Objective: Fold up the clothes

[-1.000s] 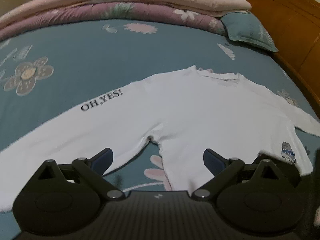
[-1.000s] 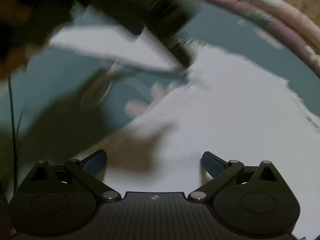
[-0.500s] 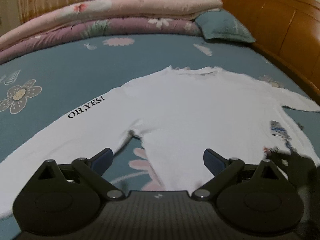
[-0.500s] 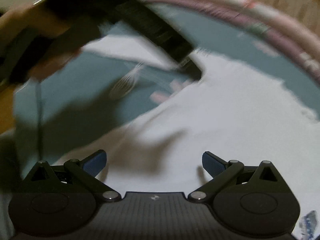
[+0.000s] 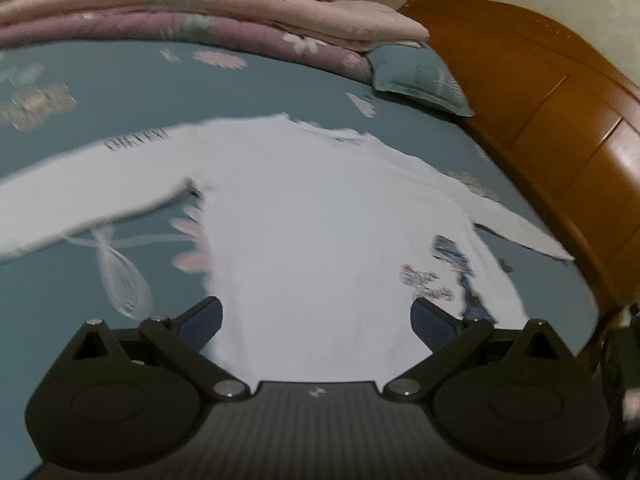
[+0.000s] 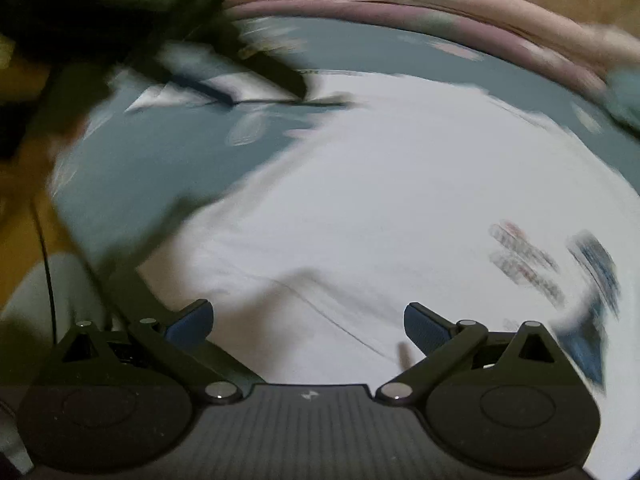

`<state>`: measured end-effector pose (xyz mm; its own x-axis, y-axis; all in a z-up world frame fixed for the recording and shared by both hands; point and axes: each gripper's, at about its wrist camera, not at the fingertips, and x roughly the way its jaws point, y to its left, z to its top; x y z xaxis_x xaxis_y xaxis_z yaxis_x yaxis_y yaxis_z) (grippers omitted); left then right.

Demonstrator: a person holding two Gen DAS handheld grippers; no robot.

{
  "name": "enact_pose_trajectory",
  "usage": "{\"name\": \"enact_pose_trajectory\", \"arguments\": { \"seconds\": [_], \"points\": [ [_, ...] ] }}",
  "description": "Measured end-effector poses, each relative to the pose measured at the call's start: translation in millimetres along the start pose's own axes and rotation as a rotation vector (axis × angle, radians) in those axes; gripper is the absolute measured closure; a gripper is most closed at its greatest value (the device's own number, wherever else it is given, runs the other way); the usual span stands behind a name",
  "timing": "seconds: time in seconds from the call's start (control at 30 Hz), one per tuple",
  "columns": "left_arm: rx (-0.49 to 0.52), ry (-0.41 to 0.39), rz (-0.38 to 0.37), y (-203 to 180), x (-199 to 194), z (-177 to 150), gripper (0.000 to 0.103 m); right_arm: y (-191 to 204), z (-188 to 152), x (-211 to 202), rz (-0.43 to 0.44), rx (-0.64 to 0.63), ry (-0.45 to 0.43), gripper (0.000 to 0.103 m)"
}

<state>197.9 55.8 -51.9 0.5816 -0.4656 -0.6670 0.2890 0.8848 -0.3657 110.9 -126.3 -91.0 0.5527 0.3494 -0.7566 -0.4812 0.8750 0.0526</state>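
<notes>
- Lying flat on the teal floral bedsheet, the white long-sleeved shirt has its hem near the cameras and its collar at the far side.
- At the left, one sleeve stretches out sideways, with dark lettering near the shoulder that is too blurred to read.
- Just near that sleeve, a white leaf pattern and pink petals on the sheet show beside the shirt's left edge.
- In the middle near ground, the left gripper is released, its blue-padded fingers spread wide with nothing between them, above the shirt's lower part.
- To the right on the shirt body sits a small blue and red print, smeared by motion.
- The right sleeve runs toward the wooden bed frame at the far right.
- At the far side, folded pink and mauve quilts are stacked, with a teal pillow beside them.
- In the right wrist view, the right gripper also stands released, holding nothing, over the white shirt; a dark blurred shape crosses the upper left, and what it is cannot be told.
</notes>
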Motion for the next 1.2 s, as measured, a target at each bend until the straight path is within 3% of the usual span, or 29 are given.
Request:
{"name": "enact_pose_trajectory", "arguments": {
  "seconds": [0.13,0.23,0.33,0.47,0.6,0.7,0.9,0.97,1.2],
  "points": [
    [-0.046,0.042,-0.015,-8.0,35.1,-27.4,0.003,-43.4,-25.4,-22.7,-0.083,0.100,-0.029,0.000],
    [-0.057,0.064,0.008,-10.7,39.8,-32.2,0.003,-68.0,-47.1,-31.1,-0.124,0.171,-0.014,0.000],
    [-0.066,0.084,0.031,-13.4,43.2,-36.0,0.002,-93.5,-69.6,-32.2,-0.111,0.279,0.015,0.000],
    [-0.078,0.111,0.062,-17.0,47.6,-41.1,0.002,-120.7,-75.1,-52.1,-0.049,0.374,-0.058,0.000],
    [-0.097,0.103,0.044,-28.1,60.8,-29.2,0.002,-159.5,-70.5,-55.6,-0.061,0.457,-0.135,0.000],
    [-0.096,0.119,0.043,-37.6,75.3,-27.9,0.002,-186.4,-75.9,-47.1,-0.071,0.522,-0.139,0.000],
    [-0.080,0.117,0.099,-43.2,80.0,-33.6,0.002,-195.4,-106.3,-68.5,-0.078,0.551,-0.149,0.000],
    [-0.078,0.119,0.110,-43.6,81.6,-34.5,0.002,-200.6,-101.2,-70.8,-0.074,0.570,-0.152,0.000],
    [-0.120,0.104,0.115,-41.0,87.0,-31.9,0.002,-225.5,-29.9,-67.5,-0.091,0.494,-0.293,0.000]
  ]
}}
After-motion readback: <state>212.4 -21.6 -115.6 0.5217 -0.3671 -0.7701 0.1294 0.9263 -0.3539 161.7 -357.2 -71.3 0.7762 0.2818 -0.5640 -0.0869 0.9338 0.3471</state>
